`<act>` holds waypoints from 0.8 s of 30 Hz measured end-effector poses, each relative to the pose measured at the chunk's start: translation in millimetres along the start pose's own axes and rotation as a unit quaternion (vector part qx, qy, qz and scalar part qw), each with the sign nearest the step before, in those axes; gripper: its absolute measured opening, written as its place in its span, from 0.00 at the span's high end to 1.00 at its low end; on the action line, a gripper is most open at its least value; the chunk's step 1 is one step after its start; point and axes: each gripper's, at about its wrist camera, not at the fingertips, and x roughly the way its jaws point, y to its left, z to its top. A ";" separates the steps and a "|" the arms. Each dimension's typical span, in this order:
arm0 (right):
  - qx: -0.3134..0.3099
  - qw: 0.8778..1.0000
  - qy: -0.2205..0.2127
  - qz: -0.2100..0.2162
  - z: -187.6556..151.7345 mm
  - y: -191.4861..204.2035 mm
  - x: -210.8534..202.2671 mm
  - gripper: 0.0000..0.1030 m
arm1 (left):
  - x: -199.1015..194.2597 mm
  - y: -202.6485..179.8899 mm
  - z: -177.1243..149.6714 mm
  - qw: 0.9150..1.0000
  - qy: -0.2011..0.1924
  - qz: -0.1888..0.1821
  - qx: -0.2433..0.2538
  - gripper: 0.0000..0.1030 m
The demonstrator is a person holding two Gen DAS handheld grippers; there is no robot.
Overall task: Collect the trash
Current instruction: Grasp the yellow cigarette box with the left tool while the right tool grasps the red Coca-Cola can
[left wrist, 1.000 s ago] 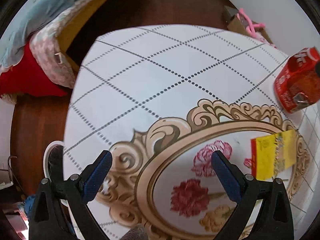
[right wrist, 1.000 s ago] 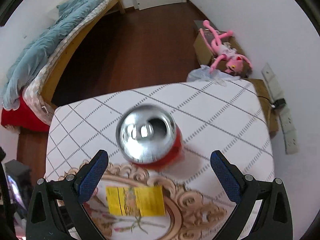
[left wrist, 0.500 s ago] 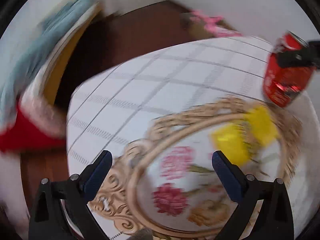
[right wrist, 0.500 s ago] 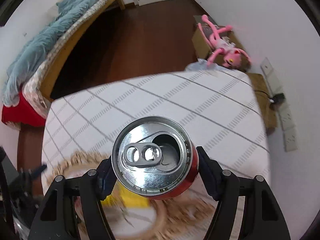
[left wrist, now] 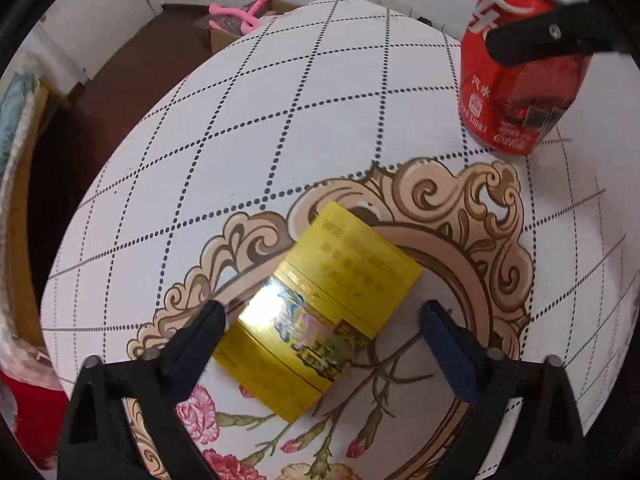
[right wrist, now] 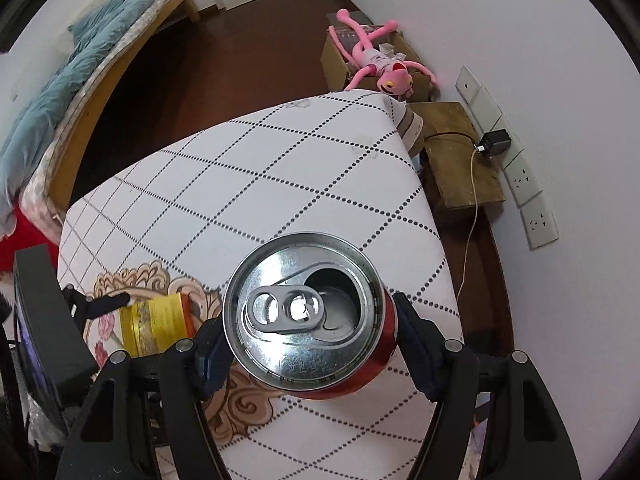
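right wrist view, opened red can (right wrist: 308, 320) clamped, yellow box (right wrist: 154, 324) beside

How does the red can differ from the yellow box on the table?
The red can stands upright; the yellow box lies flat. The can is round with an opened metal top; the box is flat-sided and glossy. The right tool grips the can; the left tool straddles the box. Both rest on the table.
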 end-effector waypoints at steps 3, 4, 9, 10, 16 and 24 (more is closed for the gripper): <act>-0.003 1.000 -0.005 -0.002 4.1 3.2 1.5 0.29 | -1.4 9.2 4.8 1.000 -0.001 -0.021 -0.022 0.26; -0.003 1.000 -0.005 0.001 4.1 5.1 1.8 0.29 | -2.4 10.0 5.6 1.000 -0.002 -0.020 -0.023 0.28; -0.009 1.000 -0.006 0.006 3.5 11.9 2.1 0.29 | -5.1 6.4 2.2 0.999 -0.004 -0.007 -0.040 0.31; -0.010 1.000 -0.007 0.007 2.5 12.8 1.8 0.29 | -7.4 3.5 0.9 0.999 -0.008 -0.005 -0.045 0.33; -0.025 0.999 -0.022 0.013 -5.7 21.6 -9.8 0.29 | -38.3 6.9 -15.3 0.995 -0.047 0.017 -0.087 0.36; -0.042 0.998 -0.032 0.017 -13.9 40.0 -22.6 0.29 | -12.0 36.3 -40.1 0.996 0.023 0.006 -0.090 0.32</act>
